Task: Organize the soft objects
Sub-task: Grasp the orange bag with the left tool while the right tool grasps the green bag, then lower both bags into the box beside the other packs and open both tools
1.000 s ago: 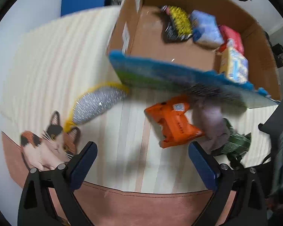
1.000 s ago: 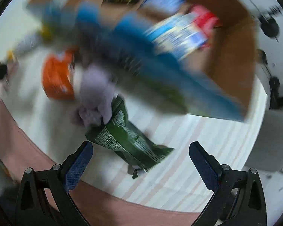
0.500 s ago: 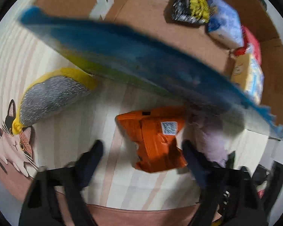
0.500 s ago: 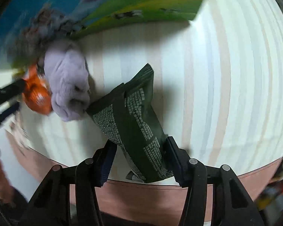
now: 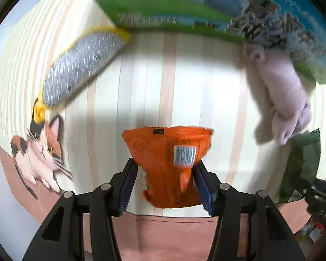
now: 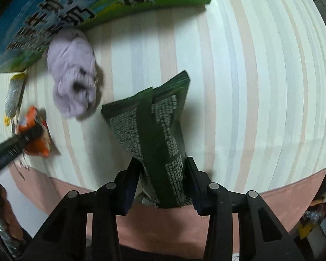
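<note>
An orange snack packet (image 5: 167, 152) lies on the striped cloth, and my left gripper (image 5: 165, 184) points down over it. Its jaws are closing and both pads pinch the packet's lower half. In the right wrist view a dark green packet (image 6: 154, 126) stands between the pads of my right gripper (image 6: 163, 180), whose jaws are closing and squeezing its lower end. A lilac plush toy (image 5: 280, 100) lies between the two packets, beside the printed box flap (image 5: 163, 6). The orange packet (image 6: 34, 134) shows again at far left.
A silver pouch with yellow trim (image 5: 76, 65) lies to the left, near a cat picture (image 5: 39, 152) on the cloth. The blue and green box flap (image 6: 76, 10) hangs over the far side. Striped cloth (image 6: 260, 87) stretches bare to the right; a pink border (image 5: 173, 235) runs along the near edge.
Both grippers have come down and their jaws have narrowed from wide open. The left now pinches the orange packet, the right the green packet. The open box has slid out of sight.
</note>
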Motion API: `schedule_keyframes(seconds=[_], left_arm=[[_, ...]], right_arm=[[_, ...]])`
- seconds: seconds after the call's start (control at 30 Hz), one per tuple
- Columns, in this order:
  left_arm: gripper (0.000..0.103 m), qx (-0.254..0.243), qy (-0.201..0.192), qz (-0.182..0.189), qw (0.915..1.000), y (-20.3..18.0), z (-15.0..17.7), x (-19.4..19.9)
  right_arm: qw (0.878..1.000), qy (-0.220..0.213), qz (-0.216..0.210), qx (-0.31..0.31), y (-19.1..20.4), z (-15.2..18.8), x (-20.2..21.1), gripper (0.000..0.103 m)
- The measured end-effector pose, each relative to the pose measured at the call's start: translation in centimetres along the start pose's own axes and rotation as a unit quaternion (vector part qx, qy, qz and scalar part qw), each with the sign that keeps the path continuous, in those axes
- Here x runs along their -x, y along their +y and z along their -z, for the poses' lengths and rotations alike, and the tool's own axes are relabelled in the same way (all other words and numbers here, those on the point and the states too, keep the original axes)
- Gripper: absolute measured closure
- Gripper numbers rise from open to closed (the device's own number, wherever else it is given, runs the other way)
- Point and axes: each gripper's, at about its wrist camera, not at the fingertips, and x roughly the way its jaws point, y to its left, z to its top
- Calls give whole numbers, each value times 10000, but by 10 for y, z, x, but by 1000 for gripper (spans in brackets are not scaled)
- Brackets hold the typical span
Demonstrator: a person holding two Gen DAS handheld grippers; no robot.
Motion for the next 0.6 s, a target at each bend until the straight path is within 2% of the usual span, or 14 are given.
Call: schedule_keyframes(seconds=[0.13,0.53,0.6], left_arm=[[51,78,199,92,9997,0,5,-14],[53,135,106,205,9996,19,4,-11],[53,138,94,194,9997,23,-4,-10]], right_arm=[[10000,-45,-54,-60,-1,3,-1,54],[9994,-50,327,34,18,4,-12,52],[9993,-39,378,31,25,3,-15,53]])
